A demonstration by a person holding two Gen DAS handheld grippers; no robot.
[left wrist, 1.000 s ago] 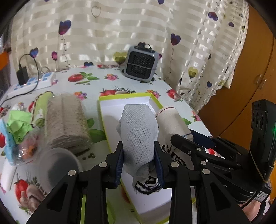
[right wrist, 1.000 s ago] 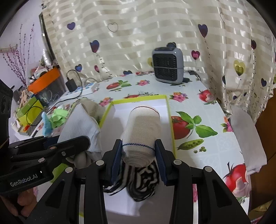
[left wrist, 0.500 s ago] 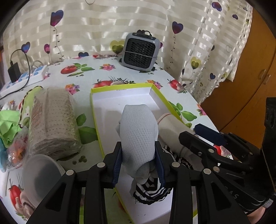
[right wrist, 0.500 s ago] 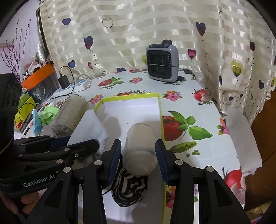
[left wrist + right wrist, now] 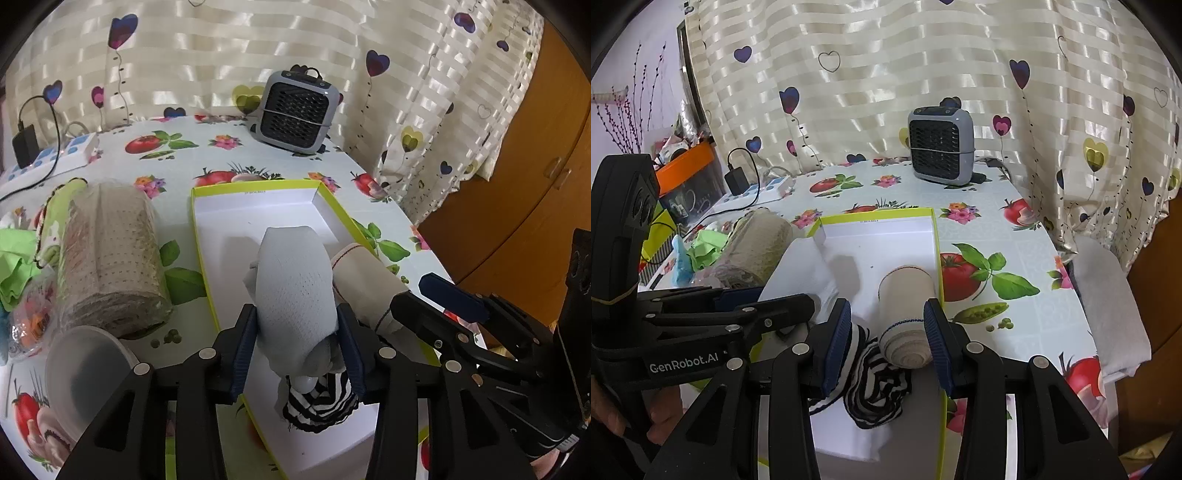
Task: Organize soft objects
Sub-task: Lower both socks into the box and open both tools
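Fruit-print tablecloth [image 5: 229, 162] under everything, heart-patterned curtain behind.

My left gripper [image 5: 297, 347]: jaws opening, white mesh sock roll [image 5: 295, 288] between them, pads close to its flanks; I cannot tell whether they touch. The roll lies in the yellow-edged box [image 5: 258, 206], long axis running away from me, along the fingers.

My right gripper [image 5: 888, 345]: jaws spread wide, clear gaps either side of the beige sock roll [image 5: 905, 317], which rests in the same box against its right wall, axis also near-to-far. Neither roll is gripped.

Black-and-white striped sock [image 5: 875, 391] sits at the near end of the box, under both rolls' near ends. Far half of the box is bare.

Judgement: both rolls are placed; straight pull-back along the axes should clear them. Risk: pads dragging a roll or the striped sock.

Left of the box: wrapped brown roll [image 5: 110, 258], green cloth [image 5: 14, 266], plastic cup [image 5: 85, 373]. Far: grey heater [image 5: 295, 110].
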